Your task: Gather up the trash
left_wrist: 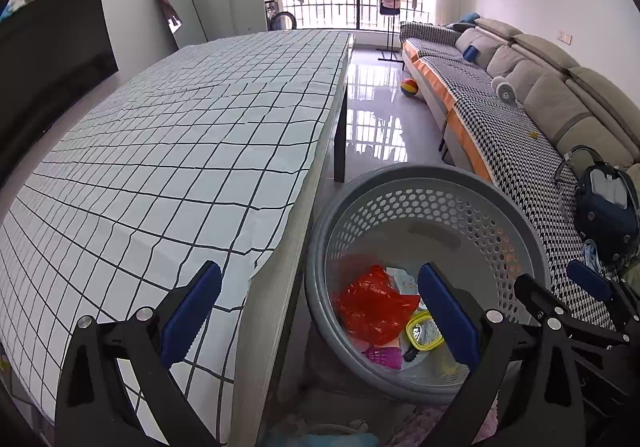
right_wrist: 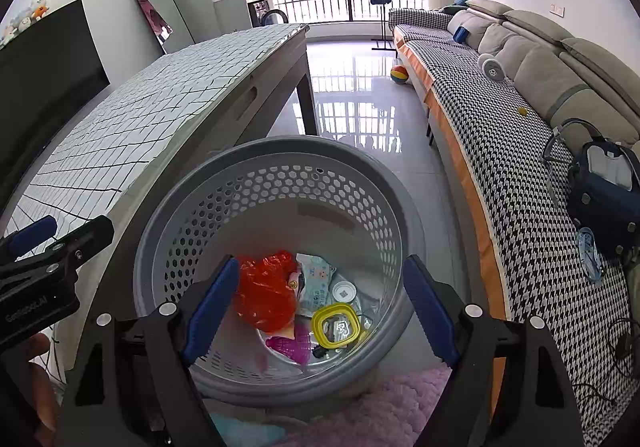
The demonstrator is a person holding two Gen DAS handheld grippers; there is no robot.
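Both my left gripper [left_wrist: 320, 311] and right gripper [right_wrist: 320, 303] hang wide open and empty. The trash already lies at the bottom of the grey perforated basket [right_wrist: 224, 207] beside the surface [left_wrist: 180, 135]: a crinkly red plastic bag [right_wrist: 266, 295] (light and slippery, I'd pinch a fold), soft wrappers, a stiff yellow-rimmed lid [right_wrist: 335, 325]

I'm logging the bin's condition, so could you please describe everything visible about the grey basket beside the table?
The grey basket is round and looks like plastic, with a thick smooth rim and walls pierced by hexagonal holes above a solid lower band. It stands upright on the floor, close against the side of the table, though contact is unclear. Inside lie a crumpled red plastic bag, a yellow-rimmed lid, a printed wrapper, a small white cap and a pink piece. Neither gripper touches it.
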